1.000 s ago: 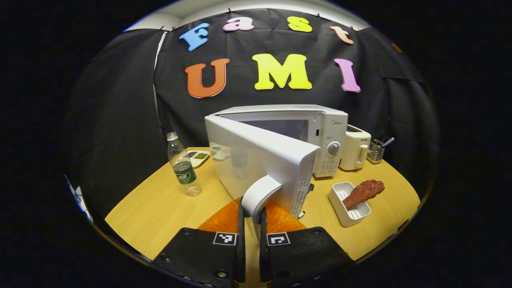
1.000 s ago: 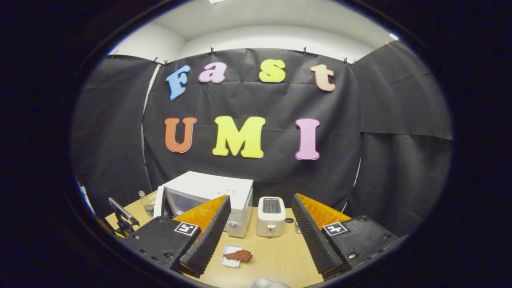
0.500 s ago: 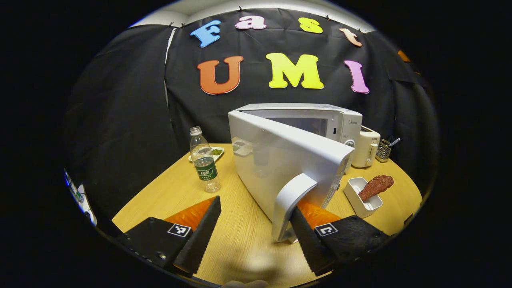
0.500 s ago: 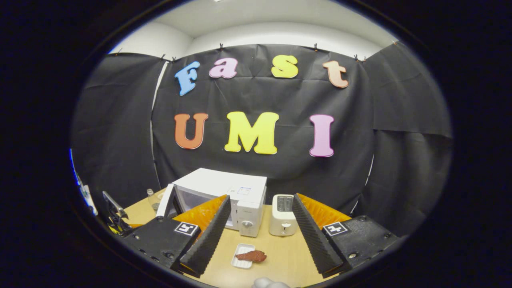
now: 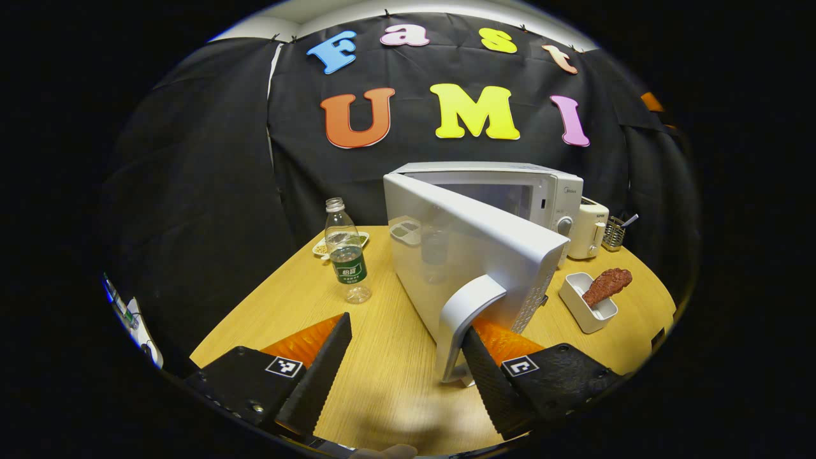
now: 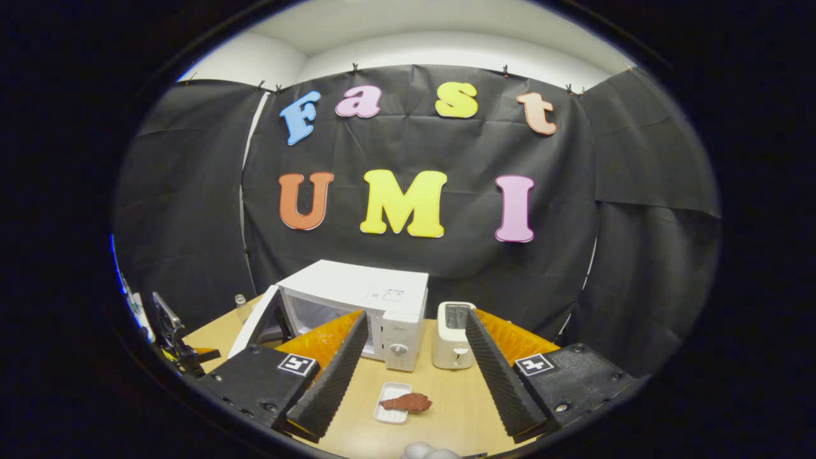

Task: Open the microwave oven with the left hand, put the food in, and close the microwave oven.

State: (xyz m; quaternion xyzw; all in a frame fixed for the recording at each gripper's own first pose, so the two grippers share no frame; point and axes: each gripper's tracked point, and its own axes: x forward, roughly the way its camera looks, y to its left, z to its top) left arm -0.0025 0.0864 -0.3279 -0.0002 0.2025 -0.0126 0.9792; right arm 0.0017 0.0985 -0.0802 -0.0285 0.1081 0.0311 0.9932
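Observation:
The white microwave (image 5: 542, 191) stands at the table's back with its door (image 5: 459, 255) swung wide toward me. My left gripper (image 5: 408, 376) is open; the door's curved handle (image 5: 462, 319) sits just against its right finger (image 5: 491, 382). A reddish-brown piece of food (image 5: 605, 285) lies across a small white tray (image 5: 586, 312) to the right of the door. In the right gripper view the microwave (image 6: 357, 299) and the food (image 6: 408, 402) on its tray (image 6: 390, 412) lie ahead and below my right gripper (image 6: 411, 376), which is open and holds nothing.
A water bottle (image 5: 347, 255) stands left of the door, with small dishes (image 5: 322, 247) behind it. A white toaster (image 5: 590, 226) and a wire utensil holder (image 5: 615, 233) sit right of the microwave. The wooden table (image 5: 382, 382) ends close in front.
The left gripper has opened and let go of the door handle, which now rests beside its right finger. The right gripper view has tilted down a little toward the table.

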